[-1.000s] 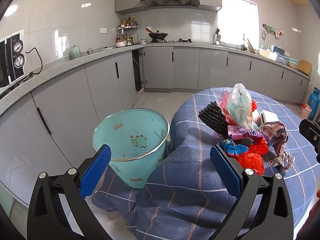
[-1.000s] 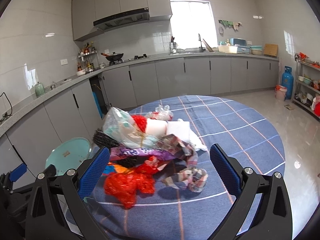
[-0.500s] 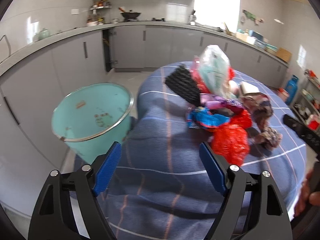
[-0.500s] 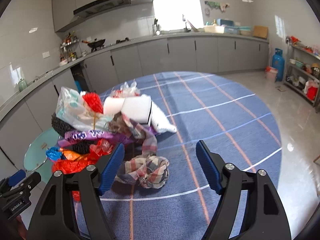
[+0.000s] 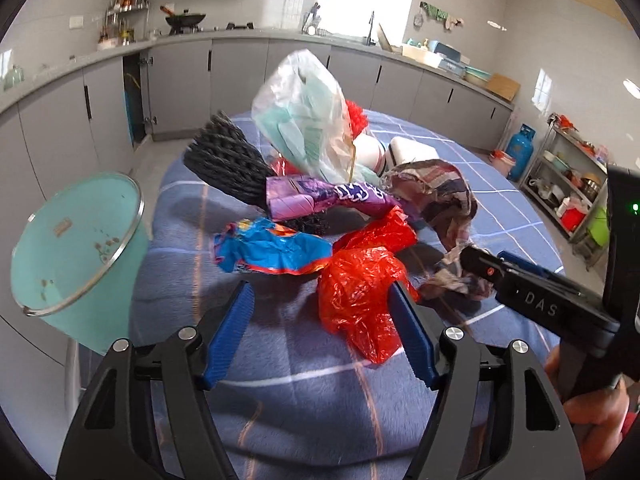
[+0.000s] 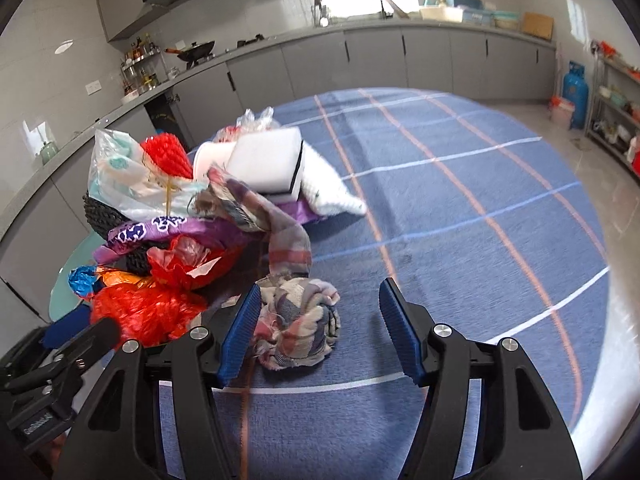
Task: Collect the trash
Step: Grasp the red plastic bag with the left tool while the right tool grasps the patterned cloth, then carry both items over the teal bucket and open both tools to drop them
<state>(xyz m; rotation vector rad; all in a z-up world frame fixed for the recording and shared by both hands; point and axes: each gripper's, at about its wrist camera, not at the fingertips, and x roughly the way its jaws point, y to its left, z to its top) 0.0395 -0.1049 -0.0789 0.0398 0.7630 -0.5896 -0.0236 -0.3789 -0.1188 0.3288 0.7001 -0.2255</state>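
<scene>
Round table under a blue plaid cloth (image 6: 460,208) carried the trash pile (image 5: 320,208) at its left edge, beside the teal bin (image 5: 76,248) standing off the table. Left gripper (image 5: 320,332) closing, jaws straddling the red plastic bag (image 5: 360,292), not yet pinching. Right gripper (image 6: 316,332) closing around the checked rag (image 6: 298,328), not clamped.

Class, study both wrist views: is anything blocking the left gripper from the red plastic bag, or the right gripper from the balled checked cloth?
Nothing visible does. The red plastic bag lies between the closing left gripper's jaws, and the checked cloth between the closing right gripper's.
</scene>
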